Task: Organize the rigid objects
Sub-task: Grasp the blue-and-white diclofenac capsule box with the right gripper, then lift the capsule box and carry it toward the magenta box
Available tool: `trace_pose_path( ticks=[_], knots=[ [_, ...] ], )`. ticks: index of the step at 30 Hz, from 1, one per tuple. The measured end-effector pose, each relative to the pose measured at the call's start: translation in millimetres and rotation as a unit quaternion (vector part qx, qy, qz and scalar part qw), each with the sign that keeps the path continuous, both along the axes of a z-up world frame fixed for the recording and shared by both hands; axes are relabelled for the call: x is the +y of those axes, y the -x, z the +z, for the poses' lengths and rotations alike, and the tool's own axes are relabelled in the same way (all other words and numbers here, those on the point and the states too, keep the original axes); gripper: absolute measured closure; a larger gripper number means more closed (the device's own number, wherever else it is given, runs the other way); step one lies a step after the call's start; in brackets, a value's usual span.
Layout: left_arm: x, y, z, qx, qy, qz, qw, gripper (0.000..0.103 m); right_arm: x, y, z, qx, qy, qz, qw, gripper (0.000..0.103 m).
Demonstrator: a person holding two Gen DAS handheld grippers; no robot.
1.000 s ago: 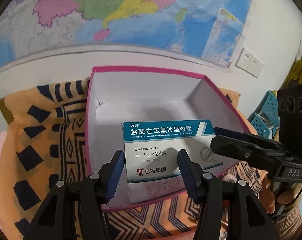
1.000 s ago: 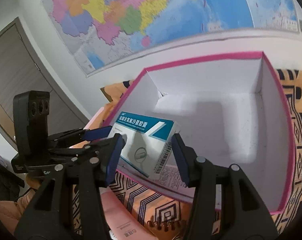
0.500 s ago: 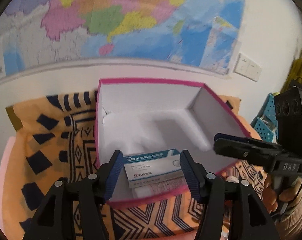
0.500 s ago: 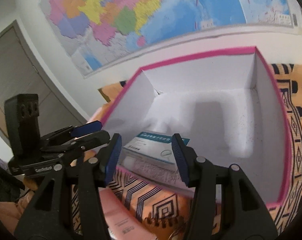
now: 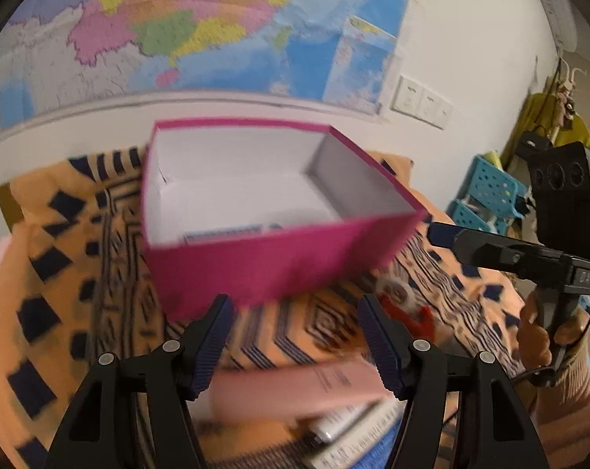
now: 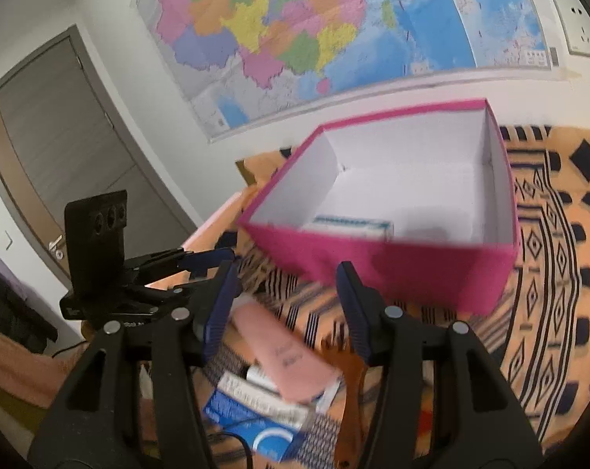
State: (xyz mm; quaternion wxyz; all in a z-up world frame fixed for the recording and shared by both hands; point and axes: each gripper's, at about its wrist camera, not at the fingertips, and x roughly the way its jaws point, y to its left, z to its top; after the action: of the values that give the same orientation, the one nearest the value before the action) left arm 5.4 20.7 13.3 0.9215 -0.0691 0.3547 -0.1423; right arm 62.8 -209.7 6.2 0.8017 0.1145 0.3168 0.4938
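Magenta box [image 5: 271,262] sits on your patterned orange cloth [image 5: 60,273], the blue-and-white medicine carton [image 6: 353,226] lying inside against its near wall. Your left claw [image 5: 295,340] and right claw [image 6: 287,305] both hang spread and empty above a pink tube [image 6: 287,355].

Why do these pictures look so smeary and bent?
Left wrist view: motion blur smears the pink box, the patterned cloth and the pink tube; the gripper's fingers stay sharp. Right wrist view: milder blur, while the fisheye lens bows the door and wall map.
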Motion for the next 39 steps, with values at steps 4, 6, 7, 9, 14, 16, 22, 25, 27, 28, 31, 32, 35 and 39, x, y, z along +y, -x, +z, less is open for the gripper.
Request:
trace_pose_path(
  ticks=[4, 6, 7, 9, 14, 16, 22, 25, 27, 28, 31, 32, 35, 39],
  knots=[
    [-5, 17, -11, 0.011, 0.010, -0.017, 0.9997, 0.035, -1, 18, -18, 0.014, 0.030, 0.009, 0.999, 0.048],
    [-6, 23, -18, 0.020, 0.007, -0.020, 0.9996, 0.035, 0, 23, -27, 0.028, 0.035, 0.017, 0.999, 0.048],
    [-6, 24, -23, 0.029, 0.007, -0.020, 0.9994, 0.035, -1, 24, -31, 0.035, 0.038, 0.020, 0.998, 0.048],
    [-8, 29, -32, 0.044, 0.004, -0.021, 0.9988, 0.035, 0, 27, -37, 0.042, 0.044, 0.021, 0.998, 0.048],
    [-13, 46, -50, 0.067, -0.004, -0.022, 0.9975, 0.035, 3, 35, -55, 0.063, 0.057, 0.030, 0.996, 0.048],
    [-13, 50, -55, 0.077, 0.000, -0.023, 0.9967, 0.035, 5, 38, -65, 0.075, 0.062, 0.034, 0.995, 0.048],
    [-14, 62, -68, 0.106, 0.004, -0.028, 0.9939, 0.035, 9, 48, -87, 0.101, 0.076, 0.049, 0.991, 0.048],
    [-15, 69, -72, 0.117, 0.013, -0.035, 0.9925, 0.036, 9, 51, -92, 0.108, 0.080, 0.051, 0.990, 0.048],
    [-16, 72, -75, 0.123, 0.023, -0.041, 0.9913, 0.036, 8, 53, -93, 0.111, 0.079, 0.053, 0.989, 0.048],
    [-16, 73, -76, 0.125, 0.026, -0.042, 0.9910, 0.037, 9, 53, -94, 0.115, 0.078, 0.054, 0.989, 0.048],
    [-16, 76, -79, 0.134, 0.037, -0.049, 0.9891, 0.040, 10, 54, -97, 0.123, 0.076, 0.057, 0.988, 0.048],
    [-17, 77, -80, 0.138, 0.048, -0.057, 0.9877, 0.042, 12, 55, -99, 0.125, 0.076, 0.060, 0.987, 0.048],
    [-21, 80, -80, 0.138, 0.048, -0.070, 0.9868, 0.048, 14, 58, -100, 0.129, 0.078, 0.064, 0.987, 0.048],
    [-23, 82, -79, 0.136, 0.045, -0.072, 0.9870, 0.049, 16, 59, -101, 0.131, 0.083, 0.058, 0.986, 0.049]
  ],
)
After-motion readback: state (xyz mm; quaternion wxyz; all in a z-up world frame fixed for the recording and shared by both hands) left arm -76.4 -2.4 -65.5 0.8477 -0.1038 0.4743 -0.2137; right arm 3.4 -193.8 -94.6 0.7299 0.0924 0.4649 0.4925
